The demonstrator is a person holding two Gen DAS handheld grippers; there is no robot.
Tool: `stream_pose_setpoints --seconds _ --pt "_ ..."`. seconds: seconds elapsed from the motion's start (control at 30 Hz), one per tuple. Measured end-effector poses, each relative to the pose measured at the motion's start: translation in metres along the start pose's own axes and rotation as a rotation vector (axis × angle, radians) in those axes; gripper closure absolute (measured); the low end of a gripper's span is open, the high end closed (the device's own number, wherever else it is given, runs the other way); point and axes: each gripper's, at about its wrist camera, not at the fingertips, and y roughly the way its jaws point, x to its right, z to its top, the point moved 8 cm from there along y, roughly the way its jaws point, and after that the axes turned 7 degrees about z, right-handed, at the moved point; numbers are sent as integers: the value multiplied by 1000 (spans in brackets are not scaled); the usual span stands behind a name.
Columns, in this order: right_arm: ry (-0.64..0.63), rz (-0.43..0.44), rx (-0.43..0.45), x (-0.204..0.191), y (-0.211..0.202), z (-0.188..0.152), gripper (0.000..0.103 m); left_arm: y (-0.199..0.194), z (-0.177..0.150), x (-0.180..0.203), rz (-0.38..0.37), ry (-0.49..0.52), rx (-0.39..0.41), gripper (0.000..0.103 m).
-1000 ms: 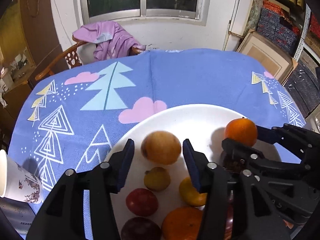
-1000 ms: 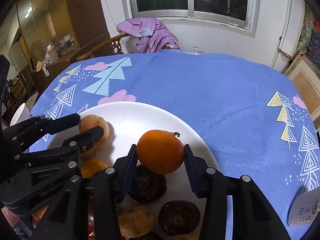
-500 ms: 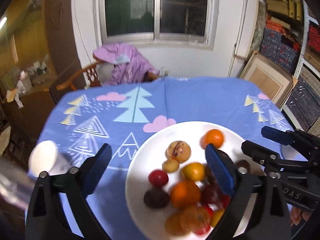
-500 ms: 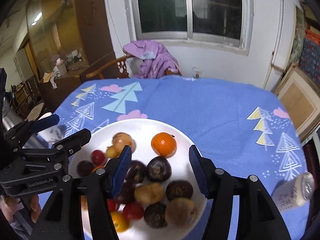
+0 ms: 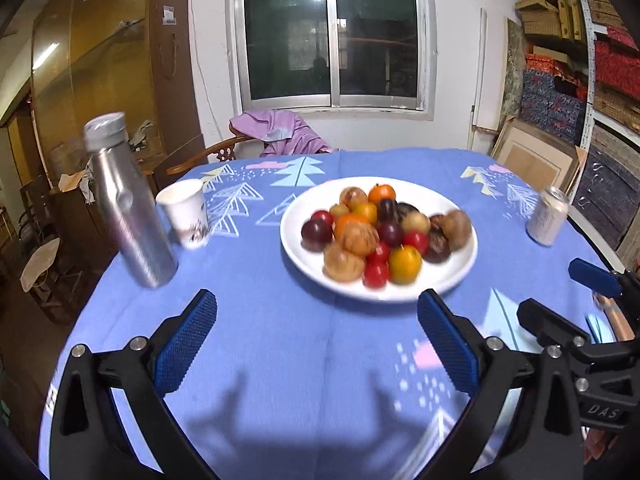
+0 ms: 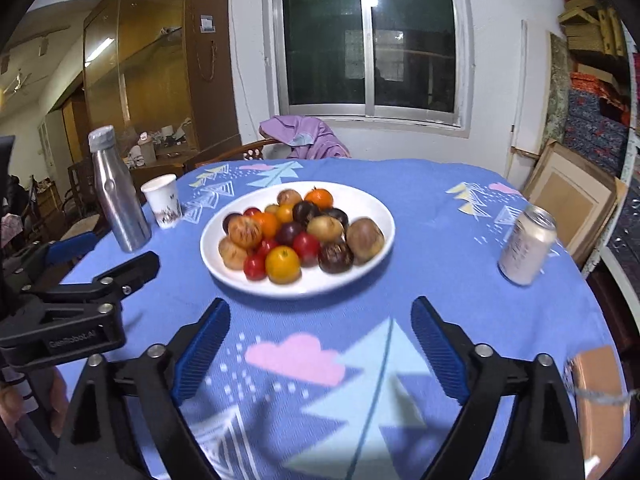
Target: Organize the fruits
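Fruits [image 5: 378, 236] heaped on white plate [image 5: 460, 276], table centre, 12 o'clock of both grippers. Left gripper [image 5: 316, 344] jaws opening, nothing btwn. Right gripper [image 6: 320, 344] jaws opening too, empty. Bottle [image 6: 118, 200] + cup [image 6: 163, 199] at 10 o'clock, can [image 6: 526, 246] at 2, clear of plate, so prob no obstruction. Task looks done.

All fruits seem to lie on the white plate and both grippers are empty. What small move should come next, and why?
Probably no new grasp: hold both grippers back. The fruits are all piled on the white plate, and none shows loose on the blue tablecloth. The left gripper and the right gripper are both opening, nothing between the fingers, and both are short of the plate.
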Motion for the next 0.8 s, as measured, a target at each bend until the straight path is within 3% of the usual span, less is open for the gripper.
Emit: stream_pose_setpoints --seconds 0.23,0.4,0.7,0.8 --pt "36 -79 47 10 -24 -31 3 -17 -28 12 -25 60 16 4" --pt "5 -66 59 1 -30 -39 3 -32 -25 20 113 144 78 4" --pt "-17 -39 6 -11 -26 -47 3 -45 -25 14 -61 33 33 4" --pt "31 -14 -15 -8 -23 -50 3 -48 -27 19 -51 52 48 4"
